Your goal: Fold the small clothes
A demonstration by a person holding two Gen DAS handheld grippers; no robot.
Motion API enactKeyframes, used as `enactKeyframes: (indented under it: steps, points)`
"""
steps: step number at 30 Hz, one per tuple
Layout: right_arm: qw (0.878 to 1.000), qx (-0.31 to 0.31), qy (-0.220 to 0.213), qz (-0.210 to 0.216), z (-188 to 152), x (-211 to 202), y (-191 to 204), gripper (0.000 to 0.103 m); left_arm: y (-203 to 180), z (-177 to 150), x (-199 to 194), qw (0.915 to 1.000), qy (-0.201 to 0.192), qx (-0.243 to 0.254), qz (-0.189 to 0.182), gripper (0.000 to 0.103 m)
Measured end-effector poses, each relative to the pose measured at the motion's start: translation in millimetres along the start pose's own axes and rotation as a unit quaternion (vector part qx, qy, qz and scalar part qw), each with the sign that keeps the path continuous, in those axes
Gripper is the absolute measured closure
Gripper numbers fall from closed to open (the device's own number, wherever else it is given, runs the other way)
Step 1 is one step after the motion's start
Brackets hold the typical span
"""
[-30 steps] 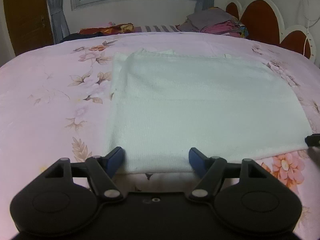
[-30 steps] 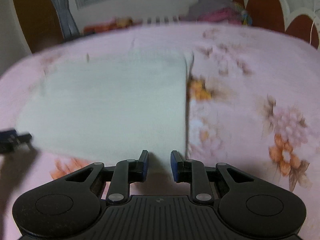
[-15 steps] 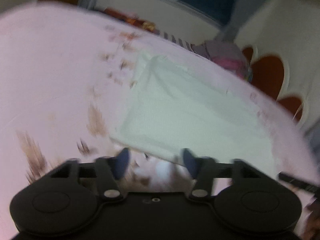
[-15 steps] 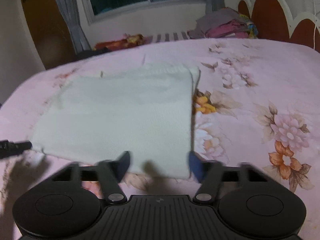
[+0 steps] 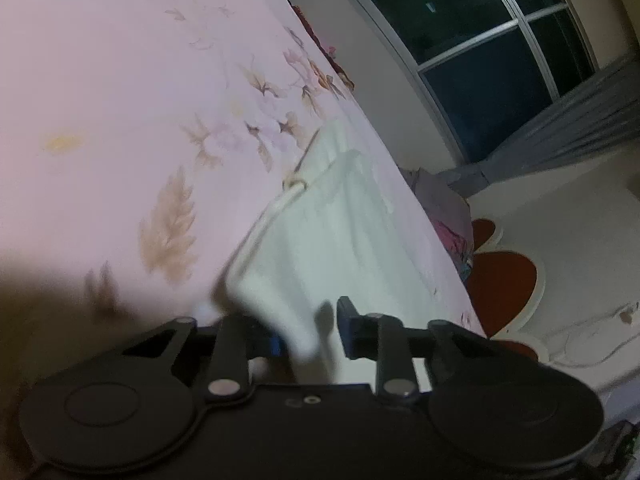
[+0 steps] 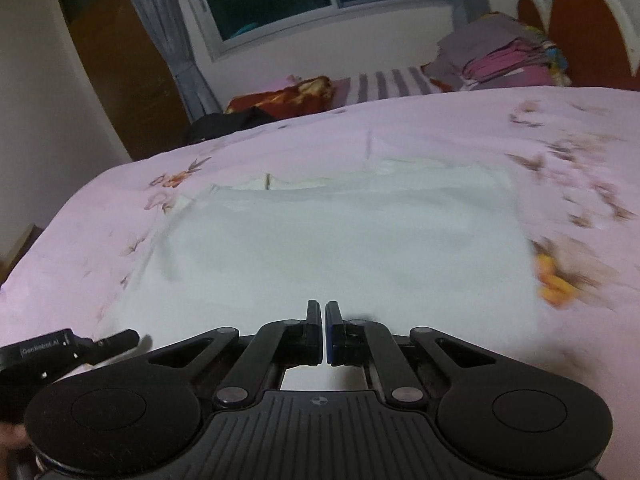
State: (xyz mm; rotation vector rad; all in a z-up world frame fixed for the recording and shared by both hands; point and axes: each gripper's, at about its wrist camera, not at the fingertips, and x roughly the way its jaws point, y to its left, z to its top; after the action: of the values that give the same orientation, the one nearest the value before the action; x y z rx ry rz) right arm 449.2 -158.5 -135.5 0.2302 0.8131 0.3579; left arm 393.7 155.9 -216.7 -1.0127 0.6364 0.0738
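White garment [image 6: 344, 240] corner between closing left gripper [image 5: 310, 330] pads, on floral bedsheet [image 5: 120, 100]

Left black two-finger gripper [image 5: 310, 330]: rolled hard over, pointing downward, jaws have just been closing, still a gap, with a lifted fabric corner between the fingers; can't tell if the pads press it. Right black two-finger gripper [image 6: 323, 330]: level, angled downward, jaws pressed together, blue pad [image 6: 331, 334] against its mate; no grip visible.
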Motion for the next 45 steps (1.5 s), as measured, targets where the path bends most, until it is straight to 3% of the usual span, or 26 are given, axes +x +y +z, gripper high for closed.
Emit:
enactKeyframes:
  steps: [5,10,13,15,16,17,20,22,24,30,35,36,37,38,39,40,42,45]
  points:
    - [1.000,-0.001,0.010,0.011,19,43,13,0.099,-2,12,14,0.9999,0.011,0.010,0.007,0.095]
    - [0.999,-0.007,0.032,0.000,12,57,12,0.100,-8,7,1,0.9989,0.001,0.045,0.011,0.091]
    - [0.999,0.022,0.039,0.003,16,60,4,0.103,-4,10,2,0.9995,-0.007,0.027,0.015,0.088]
    - [1.000,0.004,0.011,0.013,23,50,10,0.103,-5,11,2,0.9992,-0.011,0.030,0.023,0.088]
    - [1.000,0.005,0.016,0.011,23,53,8,0.103,-7,11,2,0.9991,-0.009,0.032,0.026,0.092]
    - [0.999,0.009,0.048,-0.005,19,67,4,0.103,-11,11,1,0.9988,-0.009,0.036,0.033,0.095]
    - [0.999,0.012,0.040,0.013,15,69,-4,0.103,-43,8,-4,0.9944,-0.013,0.099,0.035,0.096]
    - [0.998,0.038,0.039,0.032,19,62,-14,0.103,-72,2,-8,0.9897,-0.012,0.140,0.027,0.096]
    - [0.995,0.090,0.009,0.047,21,42,-37,0.103,-104,-8,-10,0.9842,-0.011,0.176,0.015,0.096]
    - [0.987,0.152,-0.043,0.022,25,-30,-125,0.103,-196,-67,11,0.9582,0.042,0.281,-0.035,0.096]
    - [0.981,0.181,-0.070,-0.007,23,-82,-190,0.103,-238,-136,44,0.9333,0.115,0.336,-0.053,0.096]
    - [0.980,0.188,-0.070,-0.004,20,-89,-200,0.103,-240,-151,54,0.9262,0.148,0.343,-0.055,0.094]
    - [0.979,0.191,-0.072,0.001,18,-95,-206,0.103,-242,-165,66,0.9160,0.179,0.356,-0.047,0.081]
    - [0.979,0.192,-0.071,-0.003,16,-99,-211,0.084,-244,-178,74,0.9082,0.196,0.370,-0.020,0.065]
    - [0.978,0.195,-0.068,-0.018,15,-102,-213,0.029,-244,-185,74,0.9040,0.198,0.379,0.004,0.059]
    - [0.977,0.197,-0.078,-0.021,15,-106,-217,0.019,-244,-185,68,0.9043,0.198,0.378,-0.006,0.054]
    - [0.977,0.192,-0.095,0.017,13,-115,-224,0.023,-242,-171,54,0.9132,0.186,0.361,-0.032,0.055]
    - [0.977,0.194,-0.073,0.039,14,-105,-226,0.032,-239,-131,45,0.9268,0.129,0.352,-0.018,0.056]
